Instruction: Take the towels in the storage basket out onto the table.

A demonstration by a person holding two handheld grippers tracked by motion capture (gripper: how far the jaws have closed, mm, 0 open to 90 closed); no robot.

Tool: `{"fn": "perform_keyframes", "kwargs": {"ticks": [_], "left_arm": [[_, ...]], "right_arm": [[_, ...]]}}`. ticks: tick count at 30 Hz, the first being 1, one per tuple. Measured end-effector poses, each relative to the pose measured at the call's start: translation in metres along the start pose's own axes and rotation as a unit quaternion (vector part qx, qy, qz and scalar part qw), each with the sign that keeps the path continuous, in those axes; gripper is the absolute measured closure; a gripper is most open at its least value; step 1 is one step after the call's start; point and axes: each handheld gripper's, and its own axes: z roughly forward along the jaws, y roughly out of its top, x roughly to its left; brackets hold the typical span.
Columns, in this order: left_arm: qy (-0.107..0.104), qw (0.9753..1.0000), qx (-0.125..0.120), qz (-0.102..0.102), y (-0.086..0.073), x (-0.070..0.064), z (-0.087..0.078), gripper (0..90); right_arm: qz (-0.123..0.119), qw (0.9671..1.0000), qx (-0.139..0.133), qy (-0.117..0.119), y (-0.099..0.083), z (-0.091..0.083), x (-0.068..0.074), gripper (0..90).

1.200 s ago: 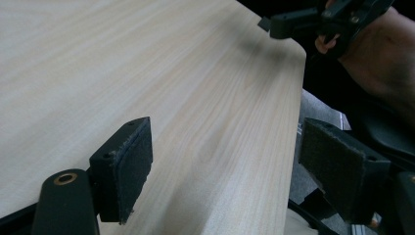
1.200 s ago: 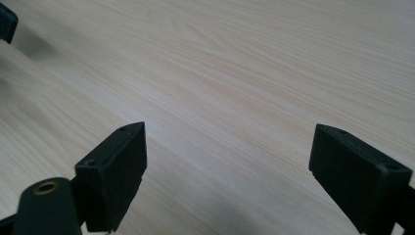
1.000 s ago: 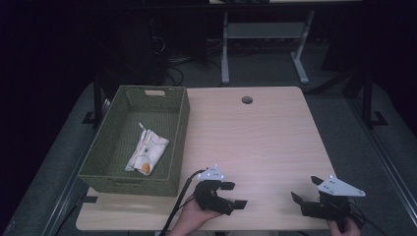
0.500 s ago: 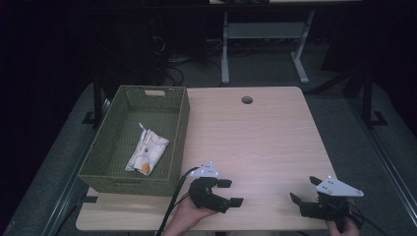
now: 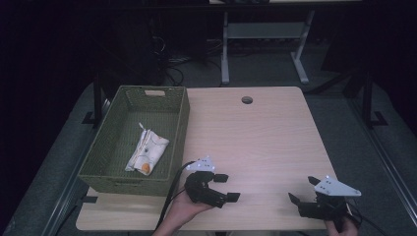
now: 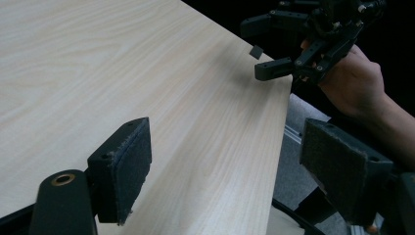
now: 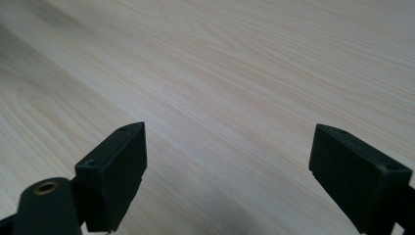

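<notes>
My left gripper (image 5: pixel 227 187) is held by a hand near the table's front edge, just right of the basket. Its jaws are open, point right and hold nothing. My right gripper (image 5: pixel 302 189) sits at the front right corner with its jaws open and pointing left, also empty. In the left gripper view, my own padded jaws (image 6: pixel 230 171) stand wide apart over bare wood. The right gripper (image 6: pixel 274 46) and the hand holding it (image 6: pixel 357 83) face me from the table's edge. The right gripper view has its jaws (image 7: pixel 230 166) spread over the wood grain.
A green woven basket (image 5: pixel 184 123) stands on the left of the light wood table (image 5: pixel 255 142) and holds a white cloth pouch with an orange patch (image 5: pixel 147 152). A round cable hole (image 5: pixel 247 100) lies near the far edge. Dark floor and desk legs lie beyond.
My left gripper has shifted slightly left and away from the front edge. The right gripper has barely moved. Both stay open.
</notes>
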Motion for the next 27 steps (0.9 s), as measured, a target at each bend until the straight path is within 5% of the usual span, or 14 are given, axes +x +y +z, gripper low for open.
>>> {"fn": "perform_keyframes", "kwargs": {"ticks": [27], "left_arm": [[-0.012,0.9991,0.024,0.034,0.053,0.006,-0.043,20.1]], "right_arm": [[0.01,0.9999,-0.008,-0.007,-0.002,-0.005,-0.003,13.9]]}}
